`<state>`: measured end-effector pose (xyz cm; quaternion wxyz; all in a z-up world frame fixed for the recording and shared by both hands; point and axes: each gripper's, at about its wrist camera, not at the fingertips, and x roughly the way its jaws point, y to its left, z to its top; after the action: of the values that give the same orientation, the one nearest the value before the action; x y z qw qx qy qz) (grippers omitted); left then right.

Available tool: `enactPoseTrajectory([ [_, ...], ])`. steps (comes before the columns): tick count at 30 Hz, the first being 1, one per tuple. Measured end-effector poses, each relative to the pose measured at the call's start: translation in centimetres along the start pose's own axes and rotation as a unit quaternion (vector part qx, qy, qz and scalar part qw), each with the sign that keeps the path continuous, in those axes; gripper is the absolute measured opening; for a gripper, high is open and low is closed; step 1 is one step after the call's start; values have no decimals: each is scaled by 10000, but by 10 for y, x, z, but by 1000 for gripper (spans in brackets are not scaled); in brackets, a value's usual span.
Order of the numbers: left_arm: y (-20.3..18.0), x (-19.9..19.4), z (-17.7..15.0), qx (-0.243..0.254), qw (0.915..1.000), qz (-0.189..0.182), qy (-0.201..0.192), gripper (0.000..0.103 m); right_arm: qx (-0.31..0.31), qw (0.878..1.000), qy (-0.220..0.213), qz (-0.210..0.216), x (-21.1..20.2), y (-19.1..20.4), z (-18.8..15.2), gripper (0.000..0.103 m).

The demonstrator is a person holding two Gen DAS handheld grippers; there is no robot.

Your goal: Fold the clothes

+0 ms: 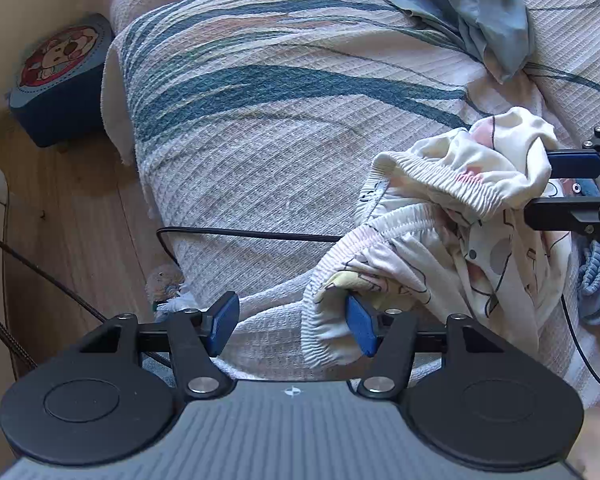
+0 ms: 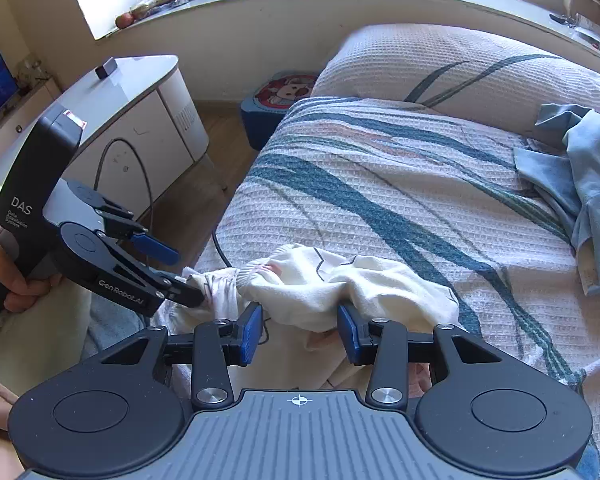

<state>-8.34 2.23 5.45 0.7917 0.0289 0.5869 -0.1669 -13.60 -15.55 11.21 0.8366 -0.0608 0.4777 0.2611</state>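
Note:
A cream patterned garment with ribbed elastic hems (image 1: pixel 452 216) lies bunched on the bed's near right; it also shows in the right wrist view (image 2: pixel 324 284). My left gripper (image 1: pixel 292 322) is open, its right pad (image 1: pixel 360 324) tucked inside a hem, the left pad free. My right gripper (image 2: pixel 300 332) is open with the garment's cloth draped between and over its pads. The left gripper (image 2: pixel 168 276) shows in the right wrist view at the garment's left end, and the right gripper (image 1: pixel 556 184) at the right edge of the left wrist view.
The bed has a white waffle cover with teal stripes (image 1: pixel 280 120). A blue-grey garment (image 1: pixel 484 12) lies crumpled at the far right. A black cable (image 1: pixel 240 234) crosses the bed edge. A blue stool (image 1: pixel 60 84) stands on the wooden floor; a white cabinet (image 2: pixel 140 116) is beside it.

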Motion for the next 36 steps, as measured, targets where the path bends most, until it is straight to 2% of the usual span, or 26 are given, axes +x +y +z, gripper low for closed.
enactPoseTrajectory([
  [7,10,-5,-5,-83,9999,-91,77,63,29,9999,-14,-145,-6,-9,-3,41],
  [13,-4,-6,-3,209,9997,-129,-55,64,-63,9997,-34,-228,-5,-13,6,41],
  [16,-6,-2,-1,204,9996,-204,-29,55,-281,9995,-129,-81,-12,-5,15,41],
  [19,-10,5,0,256,9994,-212,53,33,-725,9972,-144,56,-13,11,20,42],
  [22,-19,9,-3,432,9989,-137,102,16,-1214,9925,21,106,-4,27,20,42],
  [26,-20,7,-3,455,9988,-199,40,12,-1823,9828,292,-90,18,40,14,42],
  [27,-18,6,-2,395,9990,-213,42,12,-1895,9812,354,-72,24,39,12,38],
  [28,-16,5,0,335,9993,-189,40,12,-1892,9811,407,-51,30,36,12,21],
  [29,-15,4,2,302,9995,-133,22,12,-1788,9830,420,-77,32,31,14,11],
  [32,-14,-3,13,334,9994,21,-116,12,-1353,9905,134,-214,23,12,25,5],
  [36,-9,-16,42,451,9980,250,-368,11,-1075,9900,-531,-745,-9,-16,52,2],
])
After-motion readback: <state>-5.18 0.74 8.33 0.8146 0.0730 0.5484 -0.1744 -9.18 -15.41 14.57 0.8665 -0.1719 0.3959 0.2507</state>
